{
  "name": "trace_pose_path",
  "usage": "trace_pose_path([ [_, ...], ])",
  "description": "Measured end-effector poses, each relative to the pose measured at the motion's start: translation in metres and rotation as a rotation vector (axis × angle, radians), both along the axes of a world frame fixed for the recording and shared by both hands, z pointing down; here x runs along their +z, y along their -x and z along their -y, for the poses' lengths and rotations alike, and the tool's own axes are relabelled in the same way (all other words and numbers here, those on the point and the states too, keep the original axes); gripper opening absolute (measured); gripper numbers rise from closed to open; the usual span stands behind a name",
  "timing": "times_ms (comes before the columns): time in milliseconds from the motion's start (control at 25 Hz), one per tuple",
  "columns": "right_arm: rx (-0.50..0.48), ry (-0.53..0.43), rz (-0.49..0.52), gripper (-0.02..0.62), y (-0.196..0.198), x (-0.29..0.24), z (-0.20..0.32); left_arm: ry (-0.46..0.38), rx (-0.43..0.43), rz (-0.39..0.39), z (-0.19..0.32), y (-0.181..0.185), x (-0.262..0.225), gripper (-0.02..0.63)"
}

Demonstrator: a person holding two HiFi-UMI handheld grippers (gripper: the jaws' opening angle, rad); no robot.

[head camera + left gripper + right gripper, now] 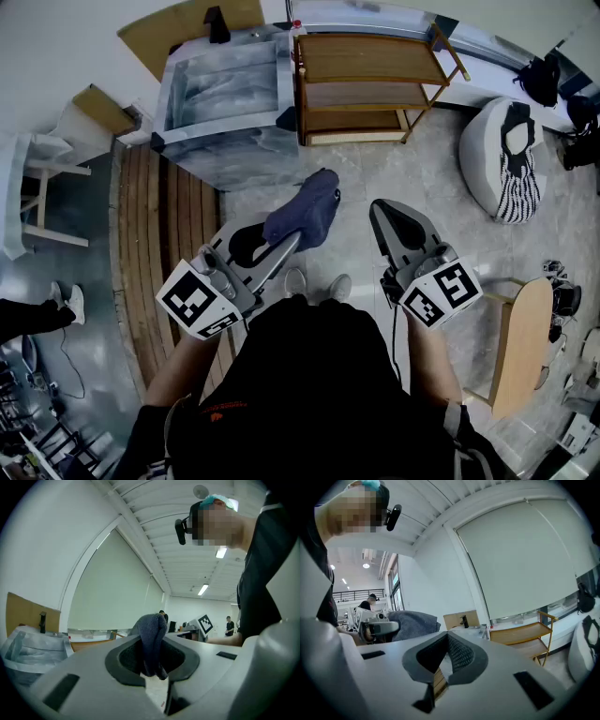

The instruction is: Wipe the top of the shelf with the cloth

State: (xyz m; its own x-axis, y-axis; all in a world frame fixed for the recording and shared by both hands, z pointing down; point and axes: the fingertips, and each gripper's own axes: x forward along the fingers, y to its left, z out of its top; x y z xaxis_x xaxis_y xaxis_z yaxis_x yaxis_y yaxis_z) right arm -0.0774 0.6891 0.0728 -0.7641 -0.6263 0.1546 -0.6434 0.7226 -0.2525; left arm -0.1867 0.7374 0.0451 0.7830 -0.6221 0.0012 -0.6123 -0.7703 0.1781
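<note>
Cloth [306,212], dark blue and bunched, hung pinched between the jaws of my left gripper [289,242], which were closed on its middle, so that a fold stood up above the pads and a tail drooped below them. I held it out over the grey floor [412,178], well short of the wooden shelf [370,58] at the far side. My right gripper [382,214] sat just right of the cloth without touching it, its jaws drawn together at the tips with nothing between them.

The shelf stood against the far wall, three boards one above another, its top board edged by a raised rail at the right end. Its left edge was crowded: a plastic-wrapped crate [225,103] stood just beside it, so close that I could not tell whether they touched. To the right of the shelf lay a white beanbag [492,159], apart from it, with a strip of floor between. Open floor ran from my grippers to the shelf's front edge. On my left a band of wooden decking [173,234] ran near to far beside the crate. A small wooden table [520,342] stood near my right arm.
</note>
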Motion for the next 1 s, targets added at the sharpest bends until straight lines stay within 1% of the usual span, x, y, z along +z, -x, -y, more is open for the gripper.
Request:
trace_pose_path([
  [280,-0.010,-0.001,0.002,0.003,-0.012,-0.002,0.005,-0.002,-0.004,0.005,0.005,-0.015,-0.003,0.071],
  [560,-0.049,0.038,0.016,0.005,-0.026,0.005,0.011,0.013,-0.020,0.010,0.011,-0.033,0.002,0.071],
  [720,-0.057,0.042,0.023,0.006,-0.042,0.006,0.010,0.017,-0.027,0.011,0.012,-0.049,0.005,0.071],
  [1000,-0.070,0.044,0.012,0.006,-0.083,0.013,0.003,0.009,-0.043,0.012,0.009,-0.088,0.009,0.071],
])
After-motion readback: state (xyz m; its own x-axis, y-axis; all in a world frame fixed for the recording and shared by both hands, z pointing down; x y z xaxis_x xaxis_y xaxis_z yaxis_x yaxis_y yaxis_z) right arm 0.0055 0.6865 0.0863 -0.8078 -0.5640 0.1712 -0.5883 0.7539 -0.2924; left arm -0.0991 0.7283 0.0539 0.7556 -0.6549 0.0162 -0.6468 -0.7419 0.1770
